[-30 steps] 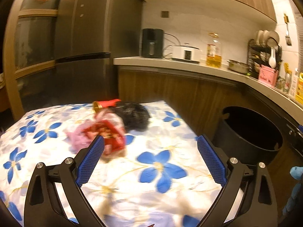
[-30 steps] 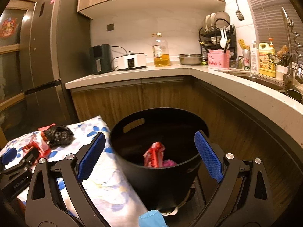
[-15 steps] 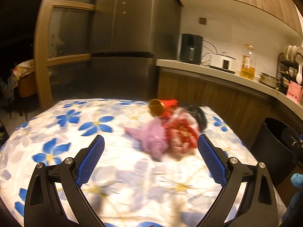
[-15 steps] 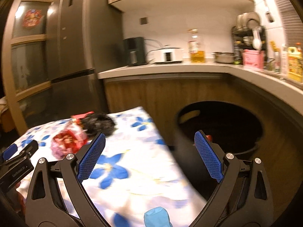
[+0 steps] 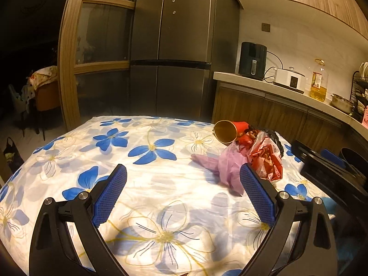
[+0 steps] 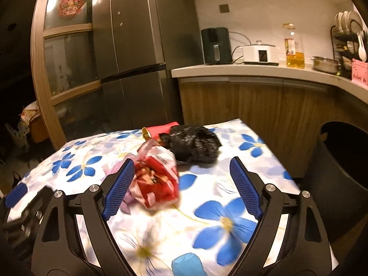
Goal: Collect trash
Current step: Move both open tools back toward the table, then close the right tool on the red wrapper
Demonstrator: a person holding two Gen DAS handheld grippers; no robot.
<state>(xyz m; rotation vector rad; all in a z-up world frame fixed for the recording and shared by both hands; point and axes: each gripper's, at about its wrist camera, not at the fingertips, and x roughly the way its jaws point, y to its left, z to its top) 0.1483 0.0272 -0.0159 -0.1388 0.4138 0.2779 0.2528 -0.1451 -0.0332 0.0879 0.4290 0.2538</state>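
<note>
Our right gripper [image 6: 181,186] is wide open and holds nothing; it hangs over the blue-flowered white tablecloth [image 6: 225,220]. The crumpled red-and-white plastic snack bag [image 6: 156,181] sits just inside its left pad, with the crumpled black plastic bag [image 6: 193,145] beyond and the red paper cup with gold lining [image 6: 161,131] tipped on its side behind that. Our left gripper [image 5: 181,193] is also fully spread and empty, over bare cloth, with the crumpled pale purple plastic bag [image 5: 220,163] just beside its right pad. The black round bin [image 6: 340,161] stands off the table's right edge.

We judge we're at the reach-for-next-piece step. The next move calls for centring the right jaws on the snack bag, dropping lower, and closing on a thick fold so the film doesn't slip. The right view is blurred, so the exact gap to the bag is unclear.
</note>
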